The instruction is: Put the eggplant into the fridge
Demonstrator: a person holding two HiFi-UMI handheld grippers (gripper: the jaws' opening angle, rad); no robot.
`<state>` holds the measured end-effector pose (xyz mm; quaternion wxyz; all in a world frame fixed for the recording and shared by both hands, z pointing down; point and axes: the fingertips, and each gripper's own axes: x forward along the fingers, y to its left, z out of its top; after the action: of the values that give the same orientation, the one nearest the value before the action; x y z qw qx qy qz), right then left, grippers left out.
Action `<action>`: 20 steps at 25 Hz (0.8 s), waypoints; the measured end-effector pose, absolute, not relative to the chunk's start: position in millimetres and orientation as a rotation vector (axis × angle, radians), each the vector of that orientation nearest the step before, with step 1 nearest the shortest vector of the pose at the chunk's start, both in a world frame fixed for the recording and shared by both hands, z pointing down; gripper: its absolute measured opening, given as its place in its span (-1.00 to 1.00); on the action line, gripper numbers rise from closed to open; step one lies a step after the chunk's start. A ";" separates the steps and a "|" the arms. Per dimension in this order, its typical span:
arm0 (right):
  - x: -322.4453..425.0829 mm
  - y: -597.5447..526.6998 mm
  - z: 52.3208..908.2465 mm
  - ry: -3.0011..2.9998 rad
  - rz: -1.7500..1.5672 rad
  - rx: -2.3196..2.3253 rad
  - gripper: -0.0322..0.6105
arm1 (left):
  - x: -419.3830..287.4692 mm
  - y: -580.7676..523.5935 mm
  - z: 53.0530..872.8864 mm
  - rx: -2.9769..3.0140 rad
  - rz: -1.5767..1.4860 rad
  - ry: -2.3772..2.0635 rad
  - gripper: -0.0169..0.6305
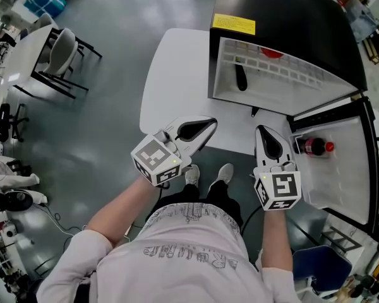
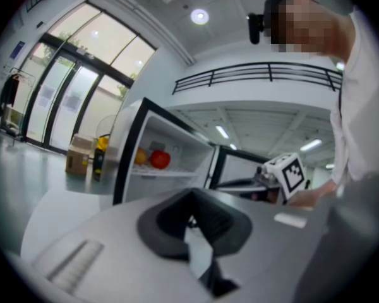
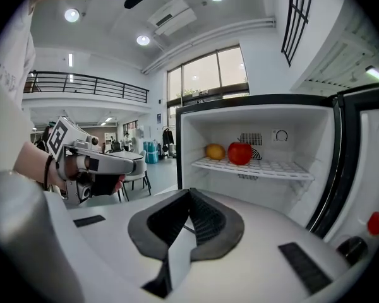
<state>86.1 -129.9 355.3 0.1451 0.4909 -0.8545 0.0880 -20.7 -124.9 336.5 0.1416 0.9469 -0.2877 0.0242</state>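
Observation:
A dark, long eggplant [image 1: 240, 77] lies inside the open black fridge [image 1: 284, 17], below its white wire shelf [image 1: 284, 68]. On that shelf sit a red fruit [image 3: 239, 153] and a yellow one [image 3: 215, 151]. Both grippers hover in front of the fridge, apart from the eggplant. My left gripper [image 1: 210, 126] is shut and holds nothing; its pads meet at the tip [image 2: 191, 219]. My right gripper [image 1: 259, 129] is shut and empty too, pointing at the fridge opening [image 3: 189, 210]. The gripper views do not show the eggplant.
The fridge stands on a white table [image 1: 170, 74]. Its door [image 1: 347, 169] swings open to the right and carries a red-capped bottle [image 1: 312, 146]. Chairs [image 1: 60, 49] and a second table stand at the far left. The person's shoes [image 1: 208, 172] are below the table edge.

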 end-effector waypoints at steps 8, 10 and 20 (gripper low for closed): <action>88.4 -126.2 356.0 -2.457 0.273 1.429 -0.88 | -21.3 -123.9 333.3 2.745 0.071 -0.823 -0.92; 88.2 -125.5 355.4 -2.458 0.279 1.431 -0.88 | -22.0 -123.7 332.7 2.744 0.069 -0.825 -0.92; 86.0 -124.7 348.9 -2.480 0.285 1.425 -0.89 | -20.7 -120.6 331.2 2.738 0.060 -0.821 -0.92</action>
<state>86.0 -124.7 348.9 0.1333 0.4914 -0.8550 0.0983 -20.7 -120.6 331.2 0.1405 0.9481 -0.2844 0.0206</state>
